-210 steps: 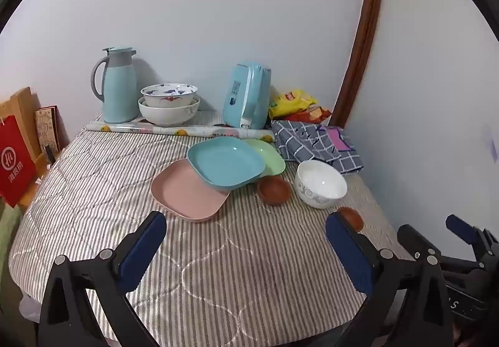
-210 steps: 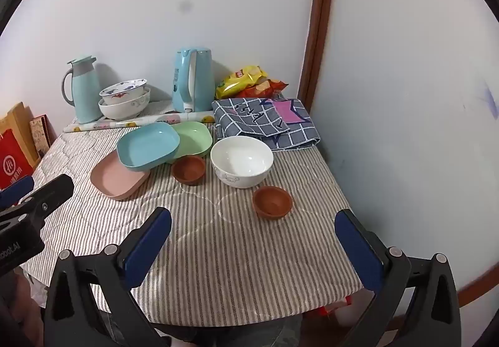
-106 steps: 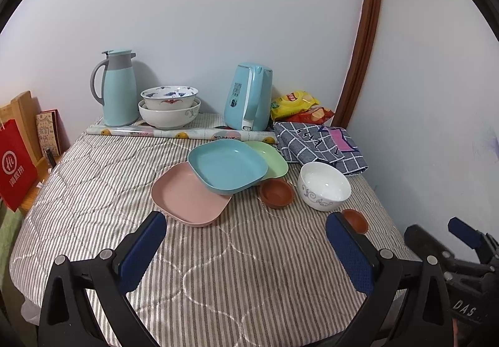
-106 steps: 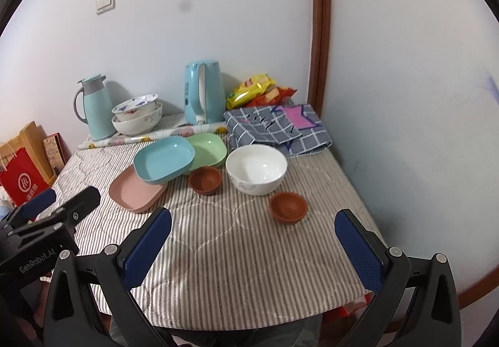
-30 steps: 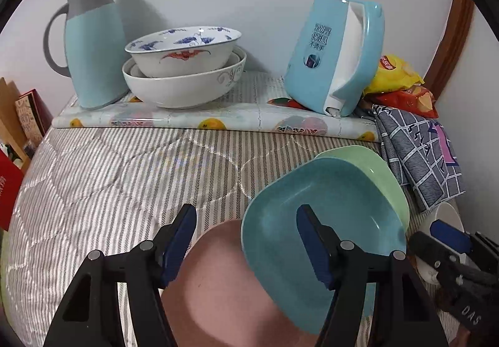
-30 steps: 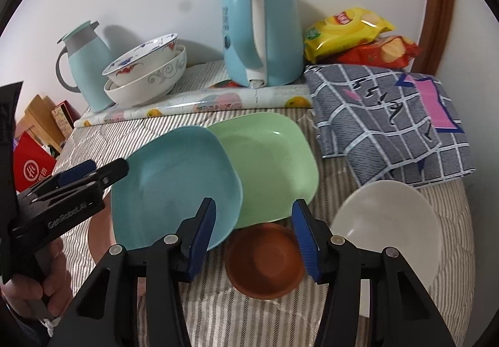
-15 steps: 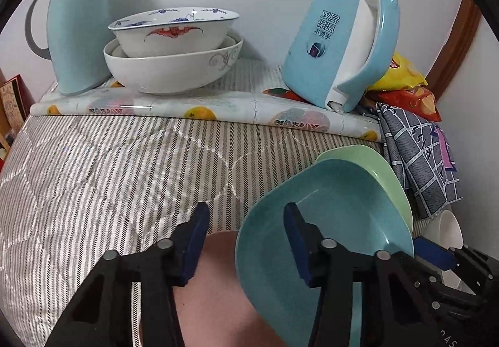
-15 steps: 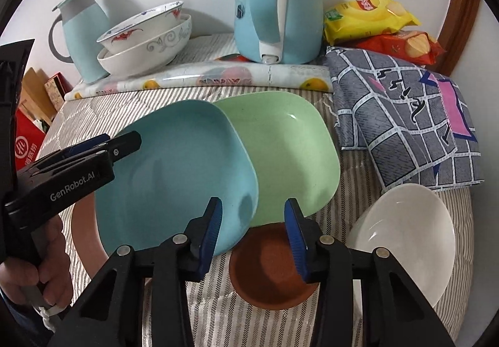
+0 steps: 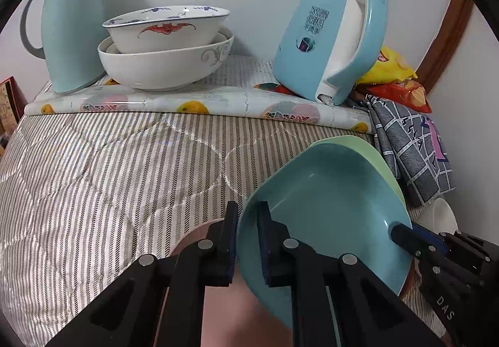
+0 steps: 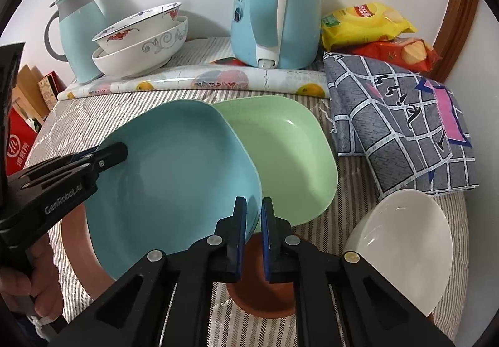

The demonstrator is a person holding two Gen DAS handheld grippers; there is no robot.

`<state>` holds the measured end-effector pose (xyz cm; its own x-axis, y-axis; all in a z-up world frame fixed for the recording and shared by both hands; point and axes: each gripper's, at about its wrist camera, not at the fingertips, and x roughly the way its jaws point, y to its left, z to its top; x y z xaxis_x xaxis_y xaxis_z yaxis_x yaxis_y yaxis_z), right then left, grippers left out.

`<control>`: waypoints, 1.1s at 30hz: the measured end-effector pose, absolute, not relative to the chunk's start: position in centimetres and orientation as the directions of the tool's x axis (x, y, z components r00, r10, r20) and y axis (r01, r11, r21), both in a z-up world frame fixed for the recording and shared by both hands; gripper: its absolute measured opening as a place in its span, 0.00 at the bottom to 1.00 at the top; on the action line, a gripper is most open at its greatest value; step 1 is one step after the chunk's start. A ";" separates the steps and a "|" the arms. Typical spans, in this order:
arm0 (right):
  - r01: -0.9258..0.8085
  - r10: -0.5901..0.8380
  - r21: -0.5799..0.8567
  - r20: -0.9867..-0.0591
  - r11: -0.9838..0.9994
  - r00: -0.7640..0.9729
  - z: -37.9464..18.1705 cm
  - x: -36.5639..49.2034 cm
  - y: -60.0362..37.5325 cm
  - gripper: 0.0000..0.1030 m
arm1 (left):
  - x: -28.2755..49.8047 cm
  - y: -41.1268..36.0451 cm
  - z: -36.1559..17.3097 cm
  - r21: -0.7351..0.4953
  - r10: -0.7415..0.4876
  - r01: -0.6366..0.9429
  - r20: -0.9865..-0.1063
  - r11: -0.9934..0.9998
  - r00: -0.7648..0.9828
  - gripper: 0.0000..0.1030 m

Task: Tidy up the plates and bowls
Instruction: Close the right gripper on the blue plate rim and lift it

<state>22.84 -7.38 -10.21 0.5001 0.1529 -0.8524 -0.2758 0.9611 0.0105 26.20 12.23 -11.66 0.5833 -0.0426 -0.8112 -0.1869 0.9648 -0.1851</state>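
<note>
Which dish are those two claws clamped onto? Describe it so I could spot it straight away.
Start at the tall blue kettle by the wall, then come forward onto the striped cloth. Three squarish plates overlap there; it is the blue plate, lying over a pink one with the green plate behind, a claw pinching each side.

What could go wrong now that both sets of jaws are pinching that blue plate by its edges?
1. The left gripper and right gripper clamp only thin rim of the square blue plastic plate, so it could slip or tilt.
2. The plate overlaps the square green plastic plate and sits above the small brown bowl; lifting may drag or knock them.
</note>
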 end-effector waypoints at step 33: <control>-0.418 0.223 -0.011 -0.833 0.908 0.507 -9.5 18.1 -2.2 0.06 | 18.1 16.9 -10.6 -0.212 0.027 -0.329 -0.805 0.920 0.593 0.11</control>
<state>18.12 -2.24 -9.48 0.5066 0.2230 -0.8329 -0.4181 0.9083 -0.0112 18.11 16.93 -10.62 0.5926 0.0265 -0.8050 -0.3287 0.9204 -0.2116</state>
